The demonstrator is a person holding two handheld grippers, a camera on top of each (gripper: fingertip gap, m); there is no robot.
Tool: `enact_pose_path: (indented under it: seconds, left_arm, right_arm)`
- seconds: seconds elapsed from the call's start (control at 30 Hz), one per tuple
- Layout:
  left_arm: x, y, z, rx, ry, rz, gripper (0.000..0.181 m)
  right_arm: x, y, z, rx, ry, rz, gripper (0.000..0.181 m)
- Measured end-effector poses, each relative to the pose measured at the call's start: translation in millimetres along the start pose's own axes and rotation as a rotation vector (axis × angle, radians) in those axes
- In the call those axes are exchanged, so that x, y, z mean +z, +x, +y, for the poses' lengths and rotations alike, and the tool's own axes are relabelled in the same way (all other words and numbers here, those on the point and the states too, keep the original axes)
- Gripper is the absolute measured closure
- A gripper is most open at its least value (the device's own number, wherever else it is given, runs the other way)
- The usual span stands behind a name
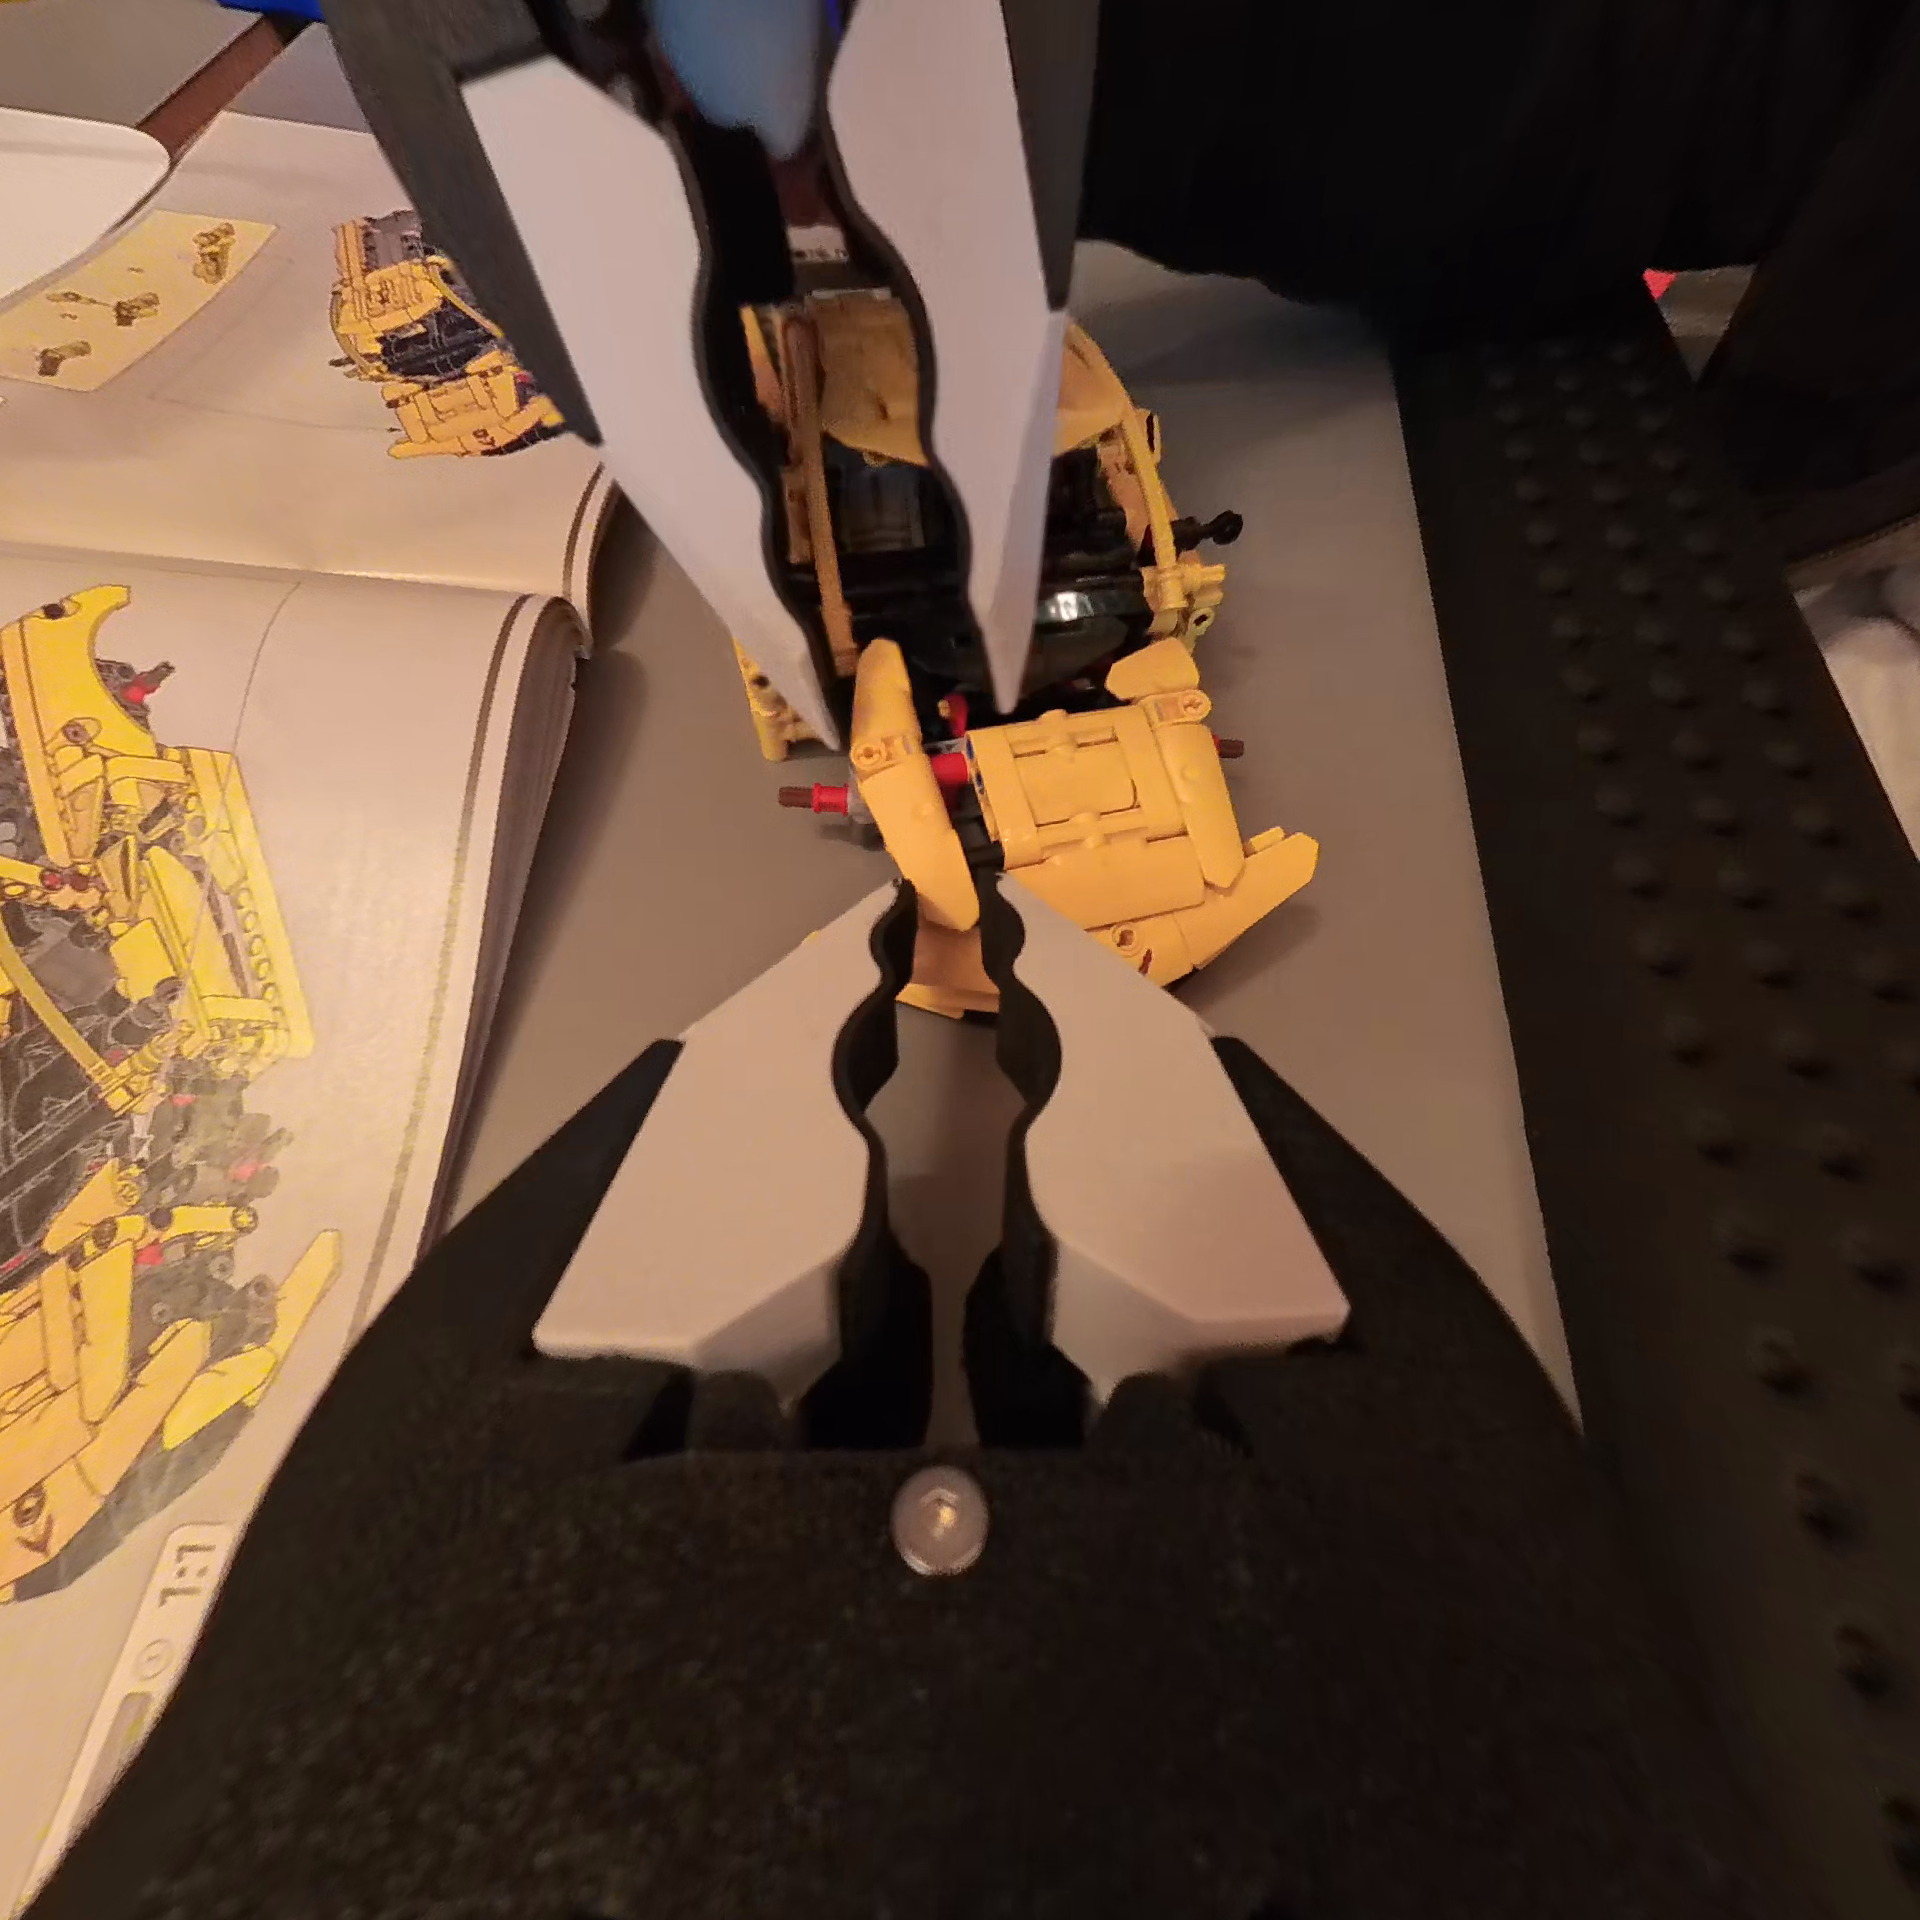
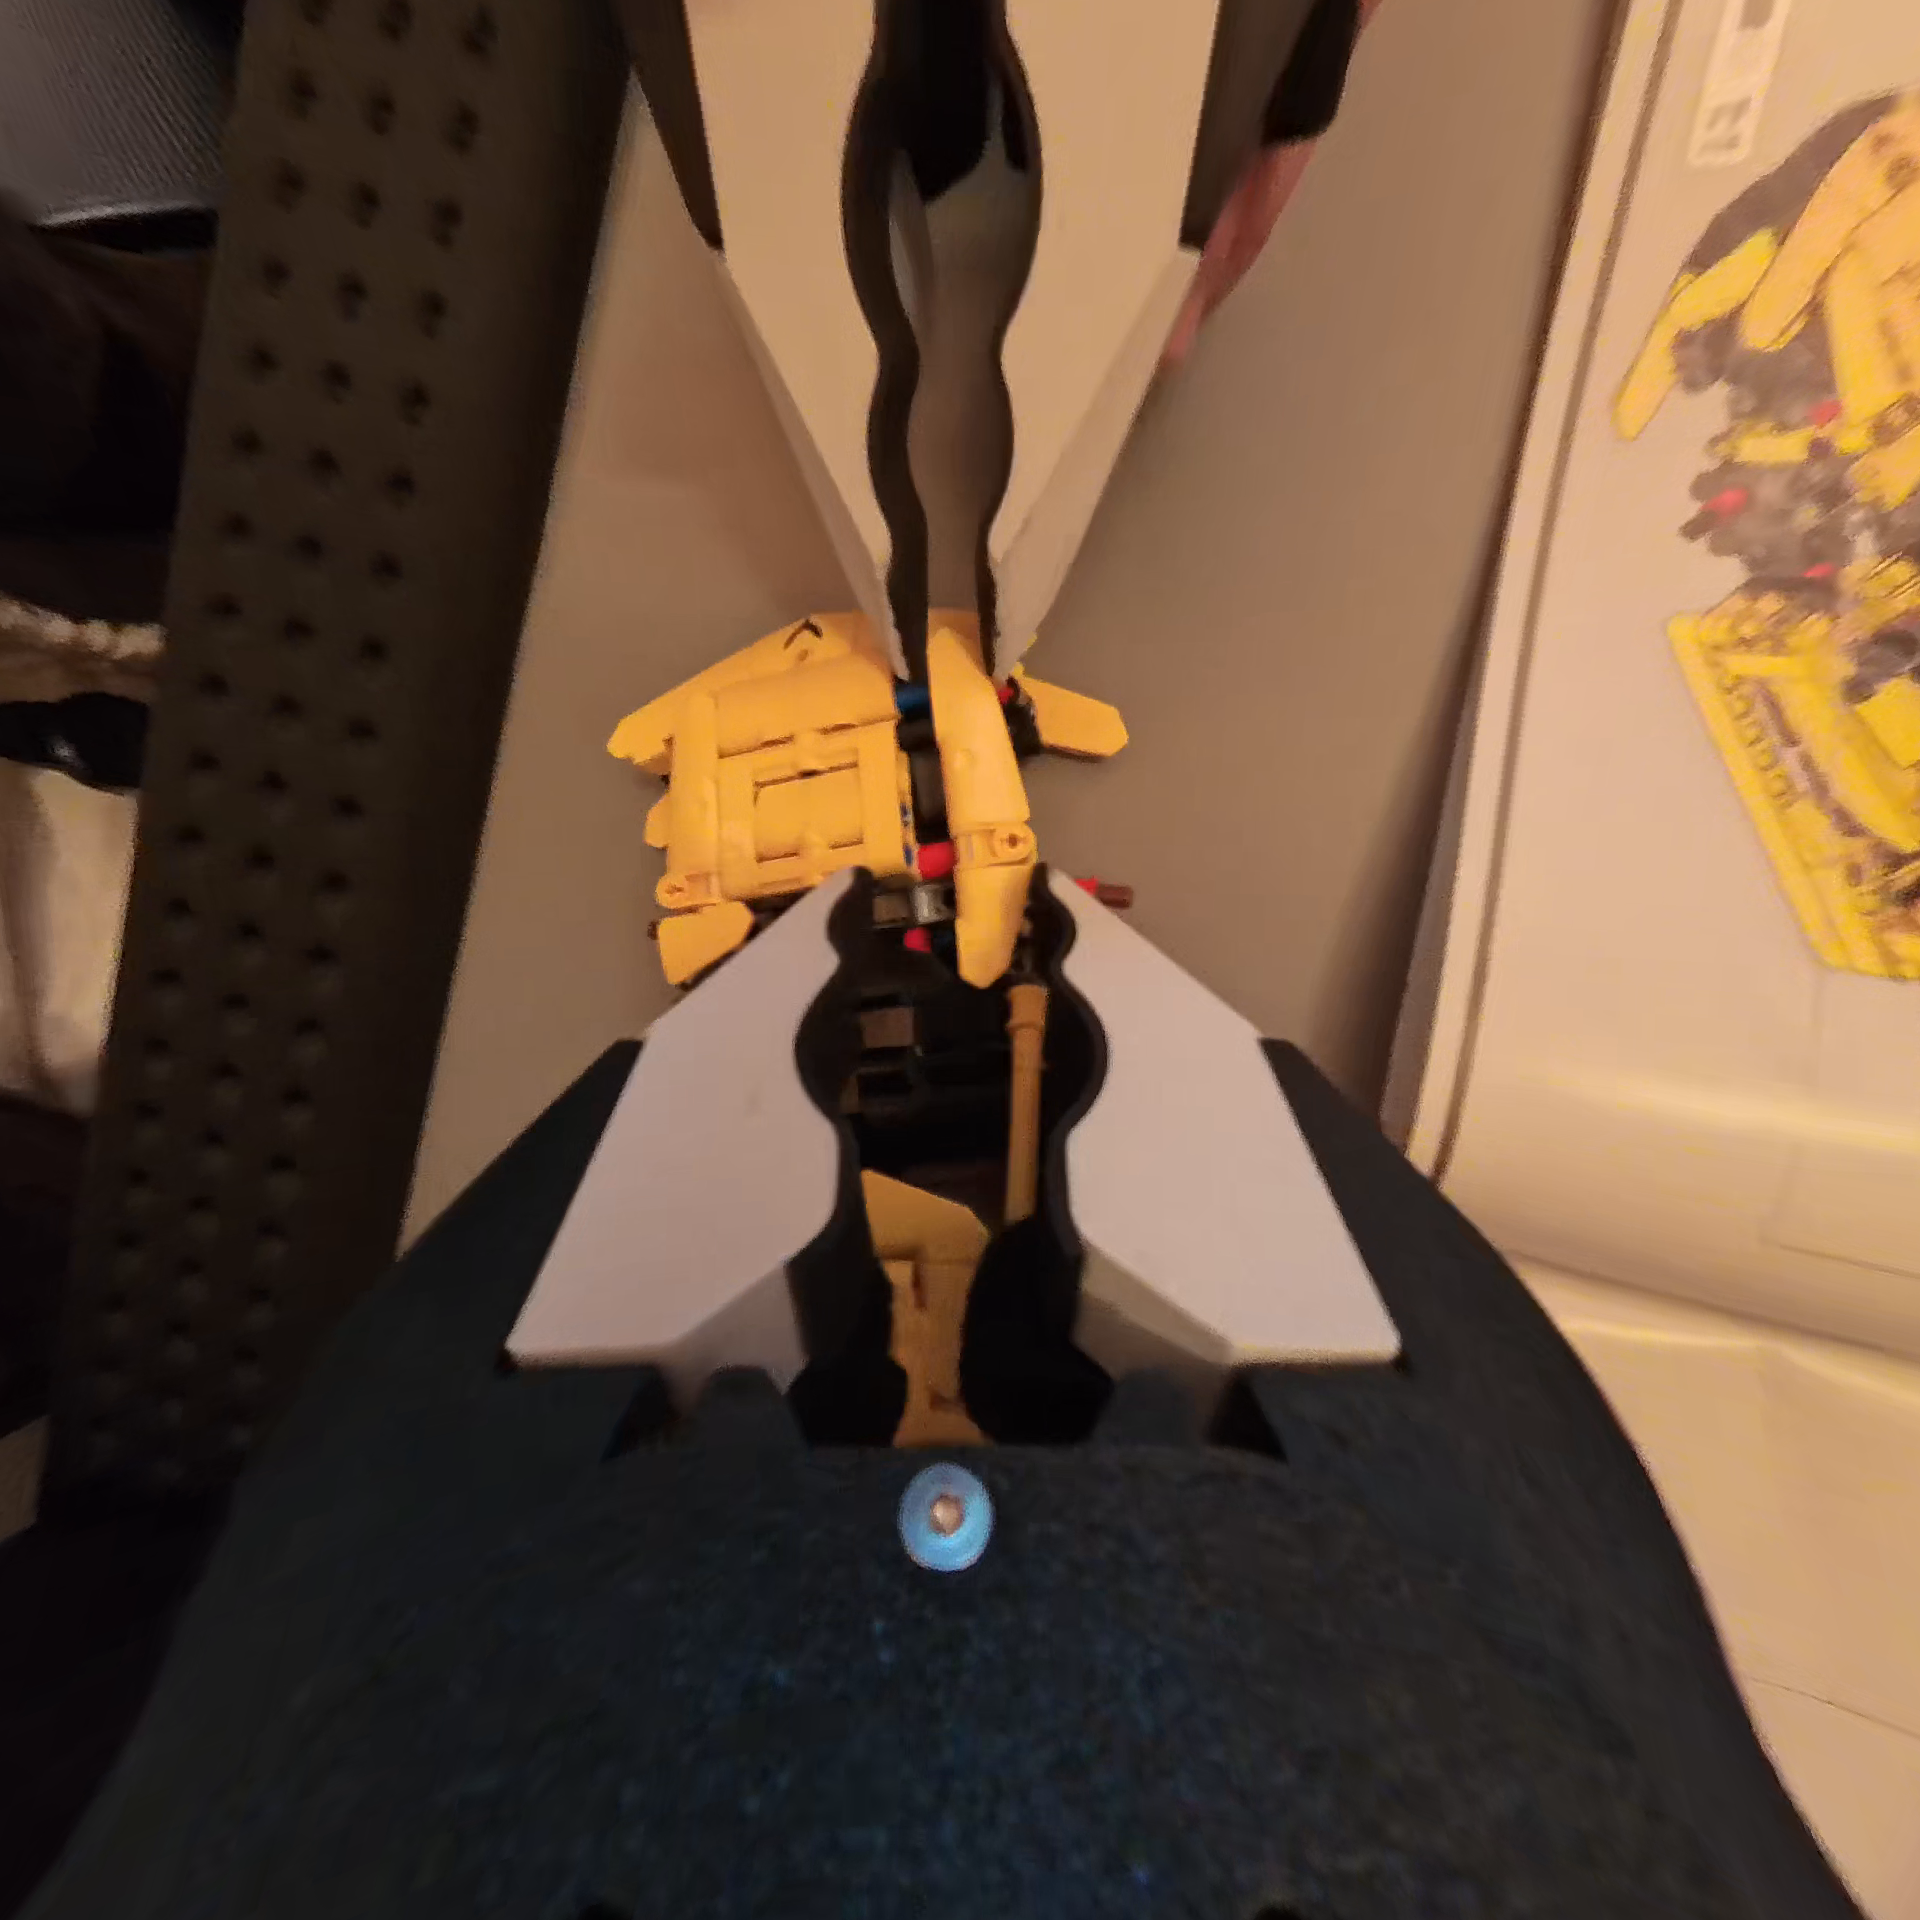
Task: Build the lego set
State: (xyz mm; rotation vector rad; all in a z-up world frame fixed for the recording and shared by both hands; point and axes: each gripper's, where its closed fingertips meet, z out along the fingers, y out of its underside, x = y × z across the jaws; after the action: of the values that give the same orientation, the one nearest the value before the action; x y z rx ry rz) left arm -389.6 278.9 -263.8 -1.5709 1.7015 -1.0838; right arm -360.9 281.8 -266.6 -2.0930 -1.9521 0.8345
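Grey bench [image 1: 1351, 727], manual [image 1: 208, 935] alongside. Left gripper [image 1: 948, 883] fingers nipped the yellow Lego model [image 1: 1081, 821]'s panel; right gripper [image 2: 940, 904] fingers straddled its body, grip unclear. Best squeeze squarely, no twisting.

Two wrist cameras, facing each other.
Both look down, close, sharing the yellow brick-built model [image 1: 1081, 821] [image 2: 821, 790] on the grey counter [image 1: 1351, 644] [image 2: 1226, 727].

Booklet [image 1: 260, 831] blocks left; studded strip [image 1: 1662, 831] right; grey table [image 1: 1403, 727] betw. free.
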Motion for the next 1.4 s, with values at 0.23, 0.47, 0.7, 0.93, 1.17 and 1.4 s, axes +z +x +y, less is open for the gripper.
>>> enact_pose_path:
  seconds: [0.23,0.47,0.7,0.93,1.17,1.4]
  left_arm:
    - [-4.0,0.8,-3.1,-0.027,0.017,0.015,0.173]
    - [2.7,3.7,-2.6,-0.074,0.024,0.051,0.175]
    - [1.8,3.2,-3.4,-0.178,0.039,0.101,0.178]
    - [1.8,2.7,-3.6,-0.295,0.067,0.165,0.179]
    - [1.9,1.6,-3.4,-0.404,0.100,0.224,0.178]
    - [2.9,0.5,-0.8,-0.608,0.102,0.304,0.178]
  right_arm:
    - [-3.2,4.0,-5.2,-0.055,0.014,0.063,0.178]
    - [-1.5,5.5,-6.1,-0.058,-0.008,0.085,0.179]
    - [-2.2,5.5,-9.1,-0.140,-0.008,0.140,0.152]
    - [21.3,-22.5,-15.8,-0.292,-0.066,0.145,0.096]
    - [35.2,-24.0,-6.4,-0.314,-0.152,0.195,0.096]
    - [38.6,-24.8,-5.8,-0.310,-0.130,0.183,0.095]
